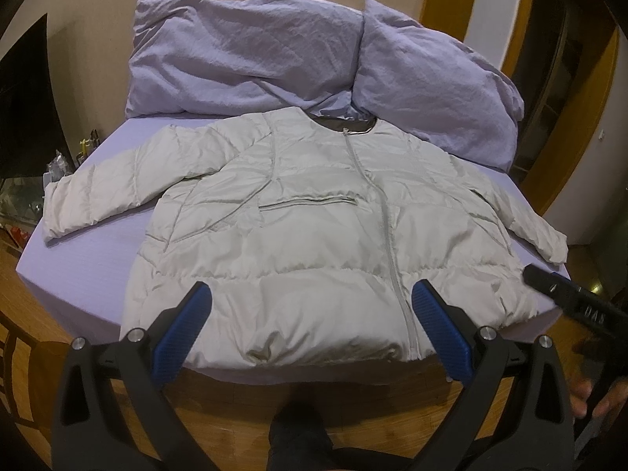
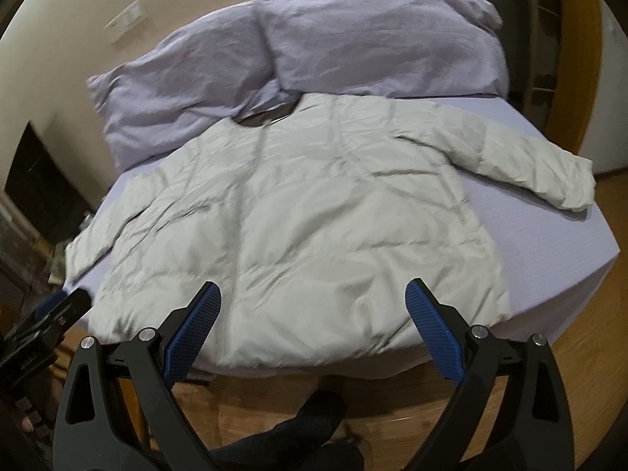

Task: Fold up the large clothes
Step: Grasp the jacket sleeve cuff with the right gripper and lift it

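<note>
A pale grey puffer jacket lies flat and face up on the lilac bed, zip closed, collar toward the pillows, both sleeves spread out. In the right wrist view the same jacket fills the middle. My left gripper hovers open above the jacket's hem, nothing between its blue pads. My right gripper is open too, over the hem further right. The right gripper's black body shows at the right edge of the left wrist view, and the left gripper's body shows at the left of the right wrist view.
Two lilac pillows lean on the wall behind the jacket. Wooden floor runs along the bed's near edge, where a dark-socked foot stands. A cluttered low shelf sits to the left; a wooden door frame is at the right.
</note>
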A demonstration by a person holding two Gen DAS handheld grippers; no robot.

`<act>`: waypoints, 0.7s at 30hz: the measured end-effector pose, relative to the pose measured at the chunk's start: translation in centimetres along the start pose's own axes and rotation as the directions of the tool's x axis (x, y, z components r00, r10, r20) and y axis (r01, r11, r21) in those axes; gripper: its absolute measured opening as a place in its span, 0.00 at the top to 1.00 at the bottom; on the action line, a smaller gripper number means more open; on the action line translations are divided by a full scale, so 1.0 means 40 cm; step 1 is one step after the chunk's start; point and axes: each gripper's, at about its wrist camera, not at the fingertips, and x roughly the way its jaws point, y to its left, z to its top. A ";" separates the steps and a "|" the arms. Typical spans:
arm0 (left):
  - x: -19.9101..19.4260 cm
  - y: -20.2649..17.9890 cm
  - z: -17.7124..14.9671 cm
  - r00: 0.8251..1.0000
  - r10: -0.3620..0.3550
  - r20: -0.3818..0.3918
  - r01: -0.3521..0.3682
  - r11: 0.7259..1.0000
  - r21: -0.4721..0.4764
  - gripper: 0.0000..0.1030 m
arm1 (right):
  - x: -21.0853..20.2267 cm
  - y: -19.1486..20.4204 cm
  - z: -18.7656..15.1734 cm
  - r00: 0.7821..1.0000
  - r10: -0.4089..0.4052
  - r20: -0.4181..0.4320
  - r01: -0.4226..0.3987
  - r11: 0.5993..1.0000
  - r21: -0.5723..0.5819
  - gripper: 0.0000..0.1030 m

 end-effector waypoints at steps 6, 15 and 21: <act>0.071 0.014 0.040 0.997 0.069 -0.026 -0.069 0.998 0.016 0.02 | 0.068 -0.172 0.087 0.992 -0.120 -0.026 0.123 0.981 0.150 0.06; 0.189 0.059 0.112 0.989 0.128 -0.073 -0.127 0.992 0.012 0.02 | 0.173 -0.520 0.178 0.937 -0.319 -0.144 0.349 0.830 0.434 0.06; 0.254 0.084 0.153 0.981 0.164 -0.103 -0.164 0.986 0.009 0.02 | 0.199 -0.691 0.213 0.871 -0.442 -0.213 0.483 0.700 0.526 0.09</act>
